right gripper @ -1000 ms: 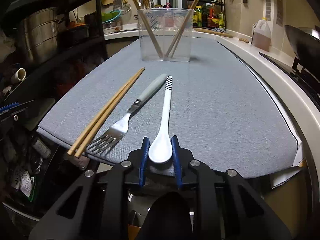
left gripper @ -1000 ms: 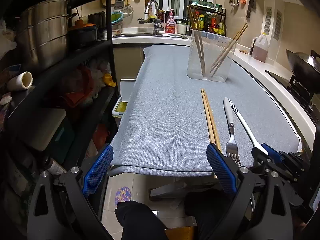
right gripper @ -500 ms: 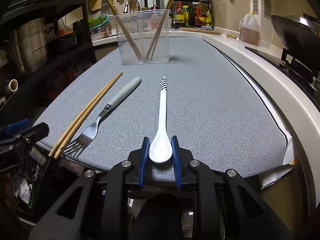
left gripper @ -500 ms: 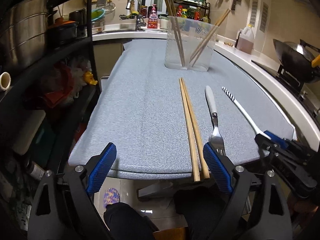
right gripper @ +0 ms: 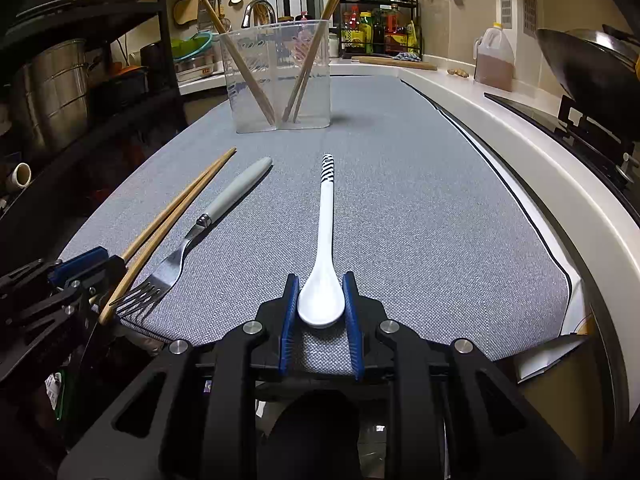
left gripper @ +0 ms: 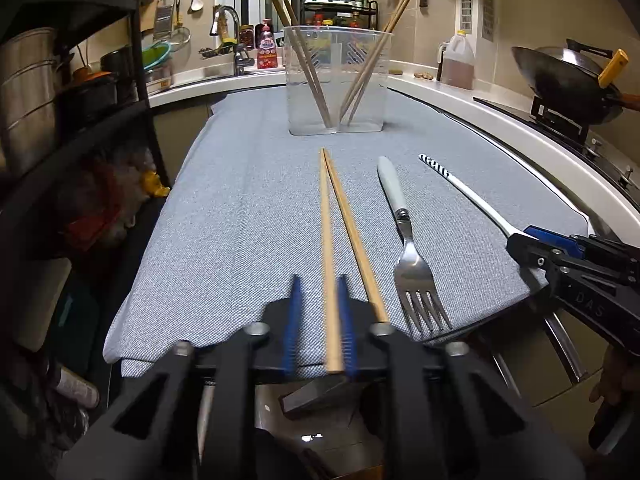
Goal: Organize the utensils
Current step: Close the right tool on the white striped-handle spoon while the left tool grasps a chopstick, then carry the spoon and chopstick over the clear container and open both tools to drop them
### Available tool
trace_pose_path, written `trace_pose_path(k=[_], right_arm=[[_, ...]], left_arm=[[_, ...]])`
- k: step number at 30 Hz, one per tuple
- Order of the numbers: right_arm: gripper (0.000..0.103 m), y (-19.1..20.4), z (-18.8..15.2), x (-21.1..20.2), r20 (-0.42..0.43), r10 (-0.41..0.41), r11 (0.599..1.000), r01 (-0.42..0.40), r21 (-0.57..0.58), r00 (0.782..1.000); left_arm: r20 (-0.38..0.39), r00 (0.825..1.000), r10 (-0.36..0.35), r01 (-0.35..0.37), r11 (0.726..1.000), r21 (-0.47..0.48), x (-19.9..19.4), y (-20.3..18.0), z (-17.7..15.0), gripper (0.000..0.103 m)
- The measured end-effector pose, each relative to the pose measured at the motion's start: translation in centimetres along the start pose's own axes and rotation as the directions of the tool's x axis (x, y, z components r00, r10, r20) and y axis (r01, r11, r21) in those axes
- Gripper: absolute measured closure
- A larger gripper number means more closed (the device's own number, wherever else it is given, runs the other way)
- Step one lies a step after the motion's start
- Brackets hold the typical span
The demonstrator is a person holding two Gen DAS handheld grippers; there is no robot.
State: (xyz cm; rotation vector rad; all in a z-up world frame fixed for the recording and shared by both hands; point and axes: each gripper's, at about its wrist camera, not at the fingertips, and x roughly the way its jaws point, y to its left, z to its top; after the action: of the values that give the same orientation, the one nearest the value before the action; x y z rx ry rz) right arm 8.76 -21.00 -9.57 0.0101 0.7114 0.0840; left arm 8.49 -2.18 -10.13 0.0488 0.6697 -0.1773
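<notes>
Two wooden chopsticks lie side by side on the grey mat, pointing at a clear plastic holder that holds several chopsticks. My left gripper has its jaws closed in around the near end of the left chopstick, with a small gap on the left side. A fork with a grey handle lies right of the chopsticks. My right gripper is shut on the bowl of a white spoon with a striped handle tip. The spoon rests on the mat. The holder shows in the right wrist view too.
A black shelf rack with steel pots stands left of the table. A wok on a stove and an oil jug sit on the counter to the right. A sink with a tap is behind the holder.
My left gripper moved right and forward and closed its wide-open jaws around the left chopstick's near end. My right gripper stayed shut on the spoon.
</notes>
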Motion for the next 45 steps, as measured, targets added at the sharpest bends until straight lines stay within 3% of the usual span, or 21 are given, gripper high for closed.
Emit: trace_pose_path(k=[3,12,26,33,45], right_arm=[[0.08,-0.3,0.3,-0.2,-0.001,0.005,1.0,-0.005,0.003,1.0],[0.08,-0.4,2.3,-3.0,0.104,0.001,1.0,0.001,-0.017,0.995],[0.081,-1.5,6.9,-4.7,0.252,0.017,1.0,-0.022,0.016,0.968],[0.081,-1.6,10.4,-4.8,0.283,0.024,0.999,-0.03,0.016,0.959],[0.081,-2.2,16.7,-3.5,0.246,0.051,0.997,-0.061,0.036,0.968]], left_arm=[[0.041,0.999,-0.025,0.027,0.998,-0.049,-0.9,0.5,0.4,0.097],[0.184,0.982,-0.032,0.037,0.999,-0.024,-4.9,0.8,3.8,0.097],[0.263,0.964,-0.051,0.046,0.999,0.027,-6.7,0.8,8.2,0.097],[0.264,0.962,-0.072,0.067,0.997,0.028,-6.4,1.2,11.5,0.097],[0.19,0.975,-0.117,0.113,0.993,0.029,-4.3,2.6,17.7,0.097]])
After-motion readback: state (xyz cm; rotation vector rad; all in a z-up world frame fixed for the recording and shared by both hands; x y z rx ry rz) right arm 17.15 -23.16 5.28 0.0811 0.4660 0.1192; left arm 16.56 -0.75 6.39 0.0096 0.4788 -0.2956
